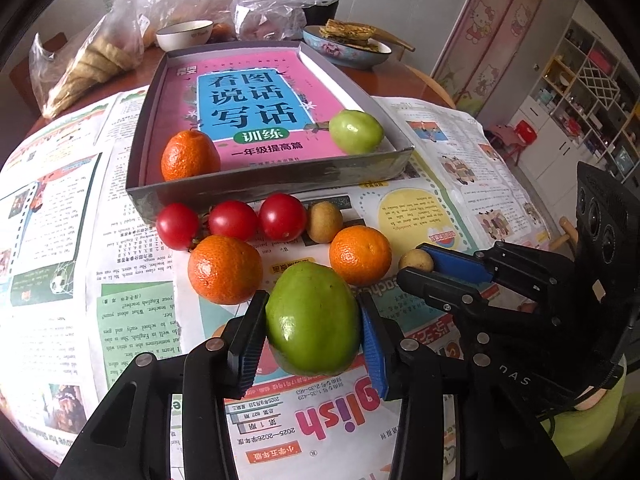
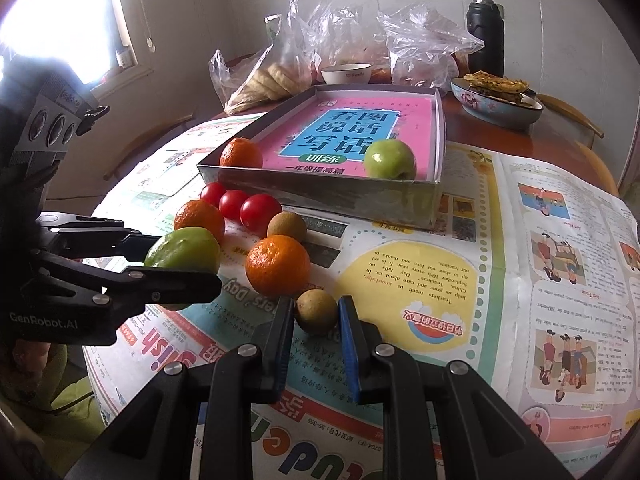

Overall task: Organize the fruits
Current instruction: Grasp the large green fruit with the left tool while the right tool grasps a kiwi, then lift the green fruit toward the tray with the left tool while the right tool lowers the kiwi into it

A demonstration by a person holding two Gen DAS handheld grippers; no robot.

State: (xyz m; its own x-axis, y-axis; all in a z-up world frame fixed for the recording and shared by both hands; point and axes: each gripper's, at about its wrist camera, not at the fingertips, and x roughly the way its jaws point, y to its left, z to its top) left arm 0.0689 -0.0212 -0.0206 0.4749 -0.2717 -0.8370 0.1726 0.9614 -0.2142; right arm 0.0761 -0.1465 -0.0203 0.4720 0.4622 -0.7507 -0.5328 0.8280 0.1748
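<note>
Lying beyond both sets of fingers: newspaper sheets (image 1: pixel 132 320) covering the round table (image 2: pixel 512 136). Sitting well beyond the fingertips: a grey box (image 1: pixel 264 184) lined with a pink book (image 1: pixel 256 100), holding a mandarin (image 1: pixel 190 156) in its near left corner and a green fruit (image 1: pixel 355 130) in its near right corner. Clenching on a large green fruit (image 1: pixel 312 320): left gripper (image 1: pixel 310 334), pads pressing both flanks. Resting just past those fingertips: two mandarins (image 1: pixel 225 270) and (image 1: pixel 360 255), then three cherry tomatoes (image 1: pixel 232 221) in a row touching the box wall, a kiwi (image 1: pixel 325 222) beside them. Closing as far as possible on a small brown fruit (image 2: pixel 316 311): right gripper (image 2: pixel 314 334), fingers touching its sides.
</note>
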